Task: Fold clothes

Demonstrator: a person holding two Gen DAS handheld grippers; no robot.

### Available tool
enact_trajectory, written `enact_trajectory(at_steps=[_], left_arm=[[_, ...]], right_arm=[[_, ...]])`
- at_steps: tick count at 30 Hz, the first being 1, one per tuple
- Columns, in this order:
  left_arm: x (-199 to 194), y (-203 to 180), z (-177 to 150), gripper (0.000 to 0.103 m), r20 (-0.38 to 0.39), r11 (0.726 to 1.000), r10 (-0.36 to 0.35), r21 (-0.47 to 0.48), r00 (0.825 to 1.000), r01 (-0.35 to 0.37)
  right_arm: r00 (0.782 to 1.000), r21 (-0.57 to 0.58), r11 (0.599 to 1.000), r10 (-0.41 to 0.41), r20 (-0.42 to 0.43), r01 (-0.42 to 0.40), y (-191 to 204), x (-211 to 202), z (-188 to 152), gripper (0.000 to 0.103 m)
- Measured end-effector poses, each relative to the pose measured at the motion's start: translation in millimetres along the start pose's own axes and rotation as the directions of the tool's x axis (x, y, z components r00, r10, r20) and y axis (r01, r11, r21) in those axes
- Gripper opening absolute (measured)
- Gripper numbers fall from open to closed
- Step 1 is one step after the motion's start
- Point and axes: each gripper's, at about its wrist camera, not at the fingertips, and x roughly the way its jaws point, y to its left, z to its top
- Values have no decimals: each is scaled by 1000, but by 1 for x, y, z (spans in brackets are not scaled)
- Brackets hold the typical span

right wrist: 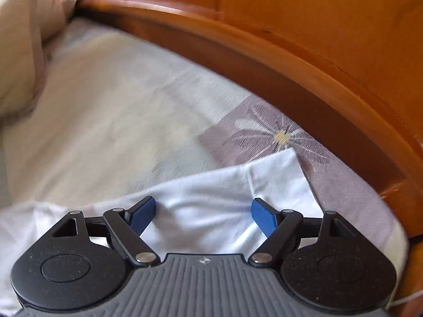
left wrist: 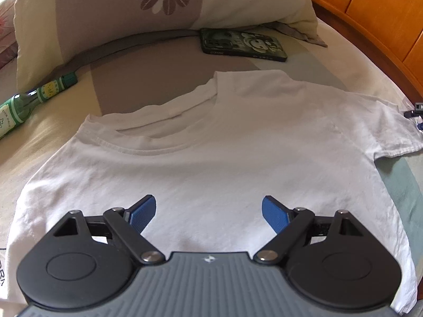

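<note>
Green bottle [left wrist: 25,103] carrying a white label with print too small to read, dark phone case [left wrist: 243,45] showing blurred lettering along its near edge, no other legible text appearing in either view.

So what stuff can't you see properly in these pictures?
- T-shirt hem, left wrist view: hidden behind the left claw body.
- Green bottle: its base is cut off by the left edge; label print too small to read.
- Phone case: the picture on it is too small to make out.
- Right wrist view: blurred, so the pillow is smeared; the right claw body covers part of the shirt.
</note>
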Motion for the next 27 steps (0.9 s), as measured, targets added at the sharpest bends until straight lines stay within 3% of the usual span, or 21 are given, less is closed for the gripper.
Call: enact_trajectory(at_steps=[3,7,10,15,17,19,23,27], left_arm=[[0,-11,-1,87,-10,999,-6,38,1000,7],[-3,-11,2,87,1,1000,-14,15,1000,14],[-4,-11,1,87,8,1000,-13,1,1000,13],[0,-14,-3,87,0,1000,-9,1,1000,9],[0,-14,-6,87,-9,1000,-3,7,1000,3],[-3,-13,-9,87,-9,1000,7,15,1000,-7],[-10,-6,-12,87,0,999,35,13,999,-35],[-14,-2,-14,87,20,999,52,-16,998,-52]], right_arm=[[999,-14,999,-33,-6,32,-1,-4,1,76],[985,5,985,-171,-14,171,-2,-18,0,80],[996,-82,993,-87,3,87,20,-38,-10,81],[1000,-308,951,-1,-21,-5,86,-29,-26,86],[998,-324,946,-35,-48,17,97,-7,-25,86],[999,-281,959,-46,-13,41,90,4,-18,100],[997,-206,976,-72,-8,68,82,8,5,99],[993,-386,917,114,10,-101,120,-32,-14,100]])
